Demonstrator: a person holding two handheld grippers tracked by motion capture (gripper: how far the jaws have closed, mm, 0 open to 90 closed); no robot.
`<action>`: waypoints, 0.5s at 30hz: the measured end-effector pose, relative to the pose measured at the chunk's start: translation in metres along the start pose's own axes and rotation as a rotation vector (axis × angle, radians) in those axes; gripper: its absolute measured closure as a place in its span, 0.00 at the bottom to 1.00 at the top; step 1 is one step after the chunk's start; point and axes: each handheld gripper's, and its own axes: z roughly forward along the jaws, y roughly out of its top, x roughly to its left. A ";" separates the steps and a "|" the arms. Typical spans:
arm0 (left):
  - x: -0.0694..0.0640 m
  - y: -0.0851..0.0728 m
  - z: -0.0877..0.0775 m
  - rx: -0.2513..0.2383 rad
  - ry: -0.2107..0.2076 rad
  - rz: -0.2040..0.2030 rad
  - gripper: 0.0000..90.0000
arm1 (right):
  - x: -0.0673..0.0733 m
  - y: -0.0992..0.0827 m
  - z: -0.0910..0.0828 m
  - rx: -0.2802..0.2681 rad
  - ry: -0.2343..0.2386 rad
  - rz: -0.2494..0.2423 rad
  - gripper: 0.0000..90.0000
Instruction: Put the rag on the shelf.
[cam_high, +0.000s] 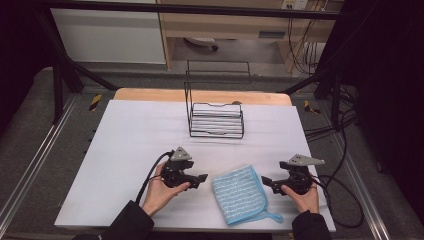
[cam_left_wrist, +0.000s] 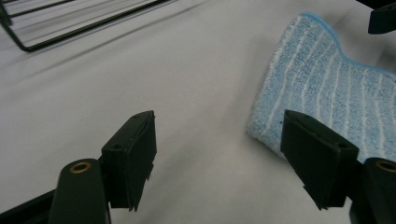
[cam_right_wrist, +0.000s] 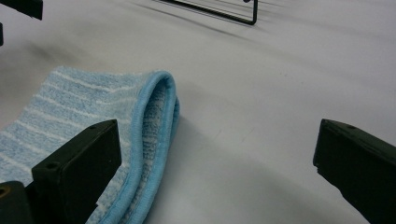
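Right gripper view: blue cloth (cam_right_wrist: 93, 121) folded double. Left gripper (cam_high: 201, 178), right gripper (cam_high: 266, 182) fingers apart, holding nothing.

The folded cloth (cam_high: 238, 194) lies on the table (cam_high: 130, 140) near its front edge, between the left hand-held gripper (cam_high: 201, 178) and the right hand-held gripper (cam_high: 266, 182). The wire rack (cam_high: 216, 120) stands well behind the cloth, toward the table's far edge.

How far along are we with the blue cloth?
The blue cloth lies folded double on the table, its fold edge visible in the right gripper view. Neither claw holds it: the left claw and right claw sit open on either side. Grasping it is still ahead; the wire rack stands empty.
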 end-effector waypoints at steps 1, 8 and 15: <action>-0.002 0.001 0.003 0.009 -0.003 0.000 0.32 | 0.000 0.000 0.000 0.000 0.001 0.001 0.02; -0.016 0.004 0.024 0.054 -0.030 -0.001 0.41 | 0.000 0.000 0.000 -0.002 0.001 0.001 0.02; -0.024 0.003 0.040 0.094 -0.051 -0.030 0.59 | 0.000 0.000 0.000 -0.003 0.002 0.000 0.02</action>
